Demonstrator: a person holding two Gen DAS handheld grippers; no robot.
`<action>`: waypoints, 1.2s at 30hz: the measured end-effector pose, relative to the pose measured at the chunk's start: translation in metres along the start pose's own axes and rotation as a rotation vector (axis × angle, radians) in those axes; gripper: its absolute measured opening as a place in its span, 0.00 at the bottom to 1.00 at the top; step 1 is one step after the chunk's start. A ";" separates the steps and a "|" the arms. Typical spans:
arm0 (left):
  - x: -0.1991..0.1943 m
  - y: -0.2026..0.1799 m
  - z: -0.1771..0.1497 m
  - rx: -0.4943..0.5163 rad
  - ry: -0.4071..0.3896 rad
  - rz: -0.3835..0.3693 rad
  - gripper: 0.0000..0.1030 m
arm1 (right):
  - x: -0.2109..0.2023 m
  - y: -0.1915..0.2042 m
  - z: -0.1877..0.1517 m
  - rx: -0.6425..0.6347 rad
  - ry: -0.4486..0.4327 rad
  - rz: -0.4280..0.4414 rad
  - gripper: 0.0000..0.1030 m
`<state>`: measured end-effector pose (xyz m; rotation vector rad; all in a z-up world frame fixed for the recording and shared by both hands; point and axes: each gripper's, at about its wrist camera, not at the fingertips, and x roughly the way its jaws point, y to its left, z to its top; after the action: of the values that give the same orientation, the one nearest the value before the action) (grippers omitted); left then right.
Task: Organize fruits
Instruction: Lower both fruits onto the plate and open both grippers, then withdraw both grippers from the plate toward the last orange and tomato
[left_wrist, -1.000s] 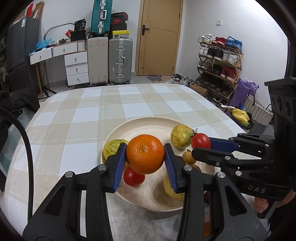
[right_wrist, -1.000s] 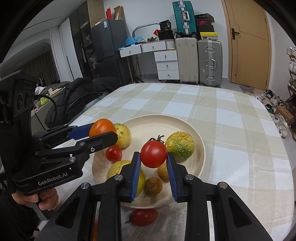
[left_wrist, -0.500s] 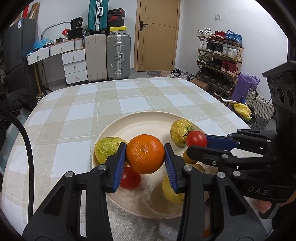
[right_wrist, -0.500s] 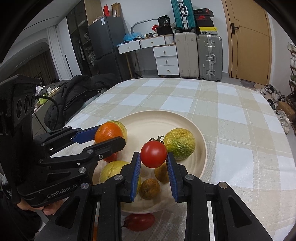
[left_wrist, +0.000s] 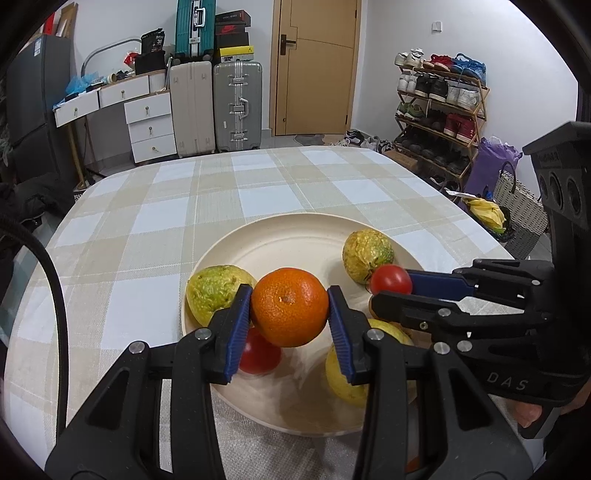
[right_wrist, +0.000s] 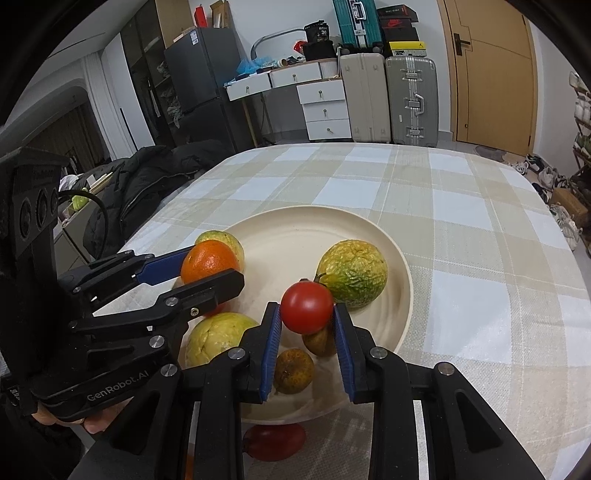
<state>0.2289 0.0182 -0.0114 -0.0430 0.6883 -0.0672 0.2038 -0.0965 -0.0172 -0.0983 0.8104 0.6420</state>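
Note:
My left gripper (left_wrist: 290, 314) is shut on an orange (left_wrist: 289, 307) and holds it above the near left part of a cream plate (left_wrist: 295, 236). My right gripper (right_wrist: 306, 325) is shut on a red tomato (right_wrist: 306, 307) above the plate's (right_wrist: 295, 229) near side. On the plate lie yellow-green wrinkled fruits (left_wrist: 214, 293) (left_wrist: 365, 250) (right_wrist: 352, 272) (right_wrist: 216, 338), a second red tomato (left_wrist: 258, 355) and small brown fruits (right_wrist: 293, 371). Each gripper shows in the other's view: the right gripper (left_wrist: 391, 286) and the left gripper (right_wrist: 210, 266).
A red tomato (right_wrist: 273, 441) lies on the checked tablecloth (left_wrist: 147, 221) just in front of the plate. Dark jackets (right_wrist: 147, 173) hang off the table's left edge. Suitcases, drawers and a shoe rack stand beyond the table.
Both grippers have moved forward over the plate with their fruit still held. The plate and its fruits sit lower and closer in both views.

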 end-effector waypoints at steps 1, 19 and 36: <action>0.000 0.001 0.000 -0.002 -0.001 0.000 0.36 | 0.000 0.000 0.000 -0.003 0.000 -0.005 0.30; -0.047 0.016 -0.013 -0.066 -0.081 0.032 0.99 | -0.039 -0.015 -0.013 0.086 -0.097 0.008 0.95; -0.107 -0.001 -0.045 -0.039 -0.123 0.036 0.99 | -0.076 -0.015 -0.036 0.072 -0.152 -0.040 1.00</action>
<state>0.1173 0.0249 0.0216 -0.0715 0.5671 -0.0160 0.1502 -0.1580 0.0085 -0.0005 0.6825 0.5746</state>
